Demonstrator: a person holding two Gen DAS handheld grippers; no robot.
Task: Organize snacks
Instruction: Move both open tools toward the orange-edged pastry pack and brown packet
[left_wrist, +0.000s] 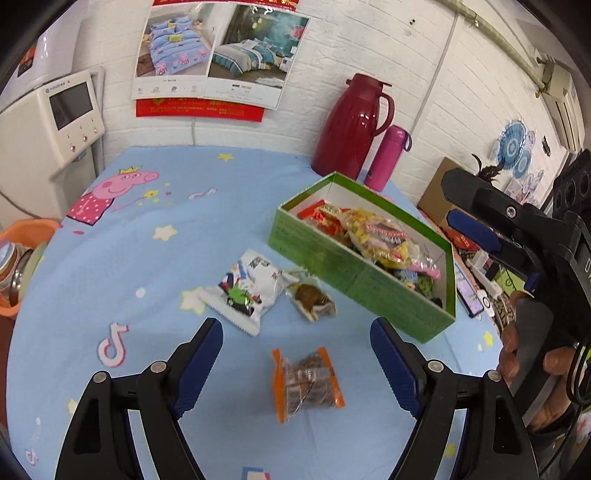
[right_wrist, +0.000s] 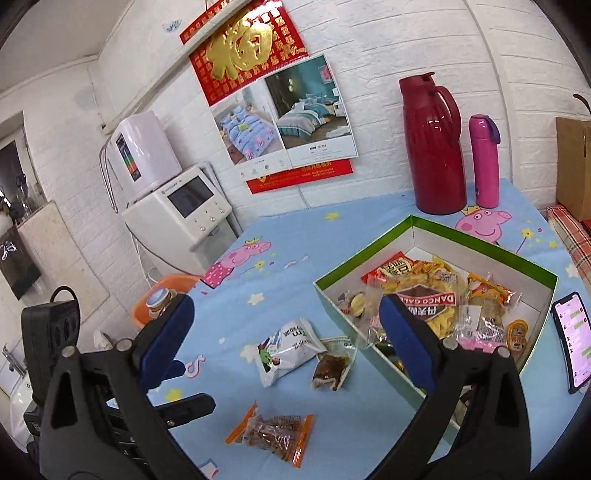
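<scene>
An orange-edged snack packet (left_wrist: 308, 380) is lying on the blue cartoon-print surface (left_wrist: 147, 258), below the left hand-held gripper (left_wrist: 297, 354), whose blue-padded jaws are standing spread and empty. A white snack bag (left_wrist: 245, 288) and a clear-wrapped brown snack (left_wrist: 314, 301) are lying beside a green box (right_wrist: 436, 236) holding mixed packets, one reading "DANCO" (right_wrist: 428, 299). The right hand-held gripper (right_wrist: 286, 325) is hovering spread and empty near the box's edge. A lit phone (right_wrist: 572, 343) is lying next to the box; a red thermos jug (right_wrist: 434, 144) and pink bottle (right_wrist: 485, 162) are standing behind.
</scene>
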